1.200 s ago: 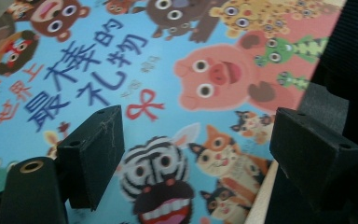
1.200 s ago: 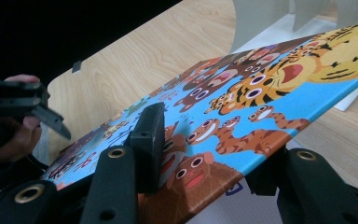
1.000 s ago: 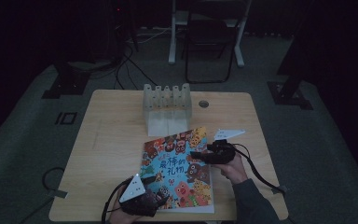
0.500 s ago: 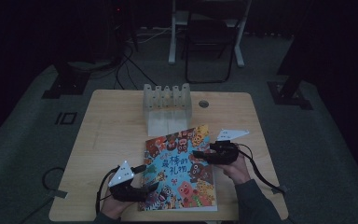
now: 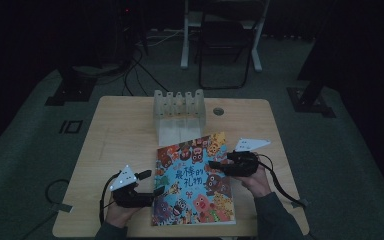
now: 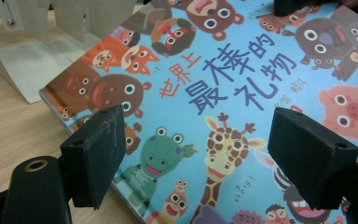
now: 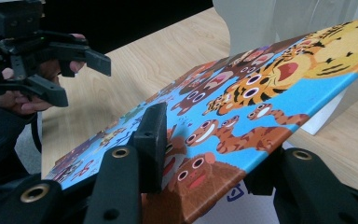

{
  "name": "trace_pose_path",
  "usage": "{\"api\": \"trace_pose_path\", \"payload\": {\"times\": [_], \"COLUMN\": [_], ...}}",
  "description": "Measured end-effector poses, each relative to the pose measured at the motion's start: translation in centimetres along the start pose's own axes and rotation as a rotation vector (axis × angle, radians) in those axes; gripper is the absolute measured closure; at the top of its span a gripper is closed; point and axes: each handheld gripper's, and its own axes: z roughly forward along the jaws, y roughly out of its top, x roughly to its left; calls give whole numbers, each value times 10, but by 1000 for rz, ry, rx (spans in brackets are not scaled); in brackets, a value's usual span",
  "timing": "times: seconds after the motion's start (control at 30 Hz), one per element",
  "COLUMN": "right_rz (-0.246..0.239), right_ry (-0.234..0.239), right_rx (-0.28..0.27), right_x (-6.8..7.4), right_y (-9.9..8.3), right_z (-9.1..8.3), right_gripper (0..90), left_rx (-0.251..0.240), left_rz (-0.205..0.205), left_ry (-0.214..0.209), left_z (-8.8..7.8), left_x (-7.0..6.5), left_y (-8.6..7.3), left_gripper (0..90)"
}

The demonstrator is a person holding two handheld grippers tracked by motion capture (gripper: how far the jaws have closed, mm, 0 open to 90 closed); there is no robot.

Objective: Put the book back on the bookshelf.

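Observation:
A picture book with cartoon animals on a blue cover lies on the wooden table. My right gripper is shut on the book's right edge. In the right gripper view its jaws clamp the cover from above and below, and that edge is lifted off the table. My left gripper stands open just off the book's left edge. In the left gripper view its pads are wide apart, with the cover lying ahead and nothing between them.
A pale slotted rack stands at the table's far middle, its base plate under the book's top corner. A small round hole lies to the rack's right. A chair and cables are on the dark floor beyond the table.
My left gripper has slid left, off the book's lower left corner to just beside its left edge. The right gripper has kept its hold on the right edge.

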Motion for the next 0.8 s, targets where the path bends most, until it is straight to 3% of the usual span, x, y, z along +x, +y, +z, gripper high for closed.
{"api": "trace_pose_path", "payload": {"times": [0.53,0.8], "right_rz": [-57,-87], "right_ry": [-6,-7], "right_rx": [-19,-30], "right_x": [4,6], "right_y": [4,6], "right_z": [-9,-14], "right_gripper": [575,579], "left_rx": [5,32], "left_rz": [-22,-26], "left_ry": [15,30], "left_z": [6,13], "left_x": [19,30], "left_y": [10,14], "left_gripper": [166,162]}}
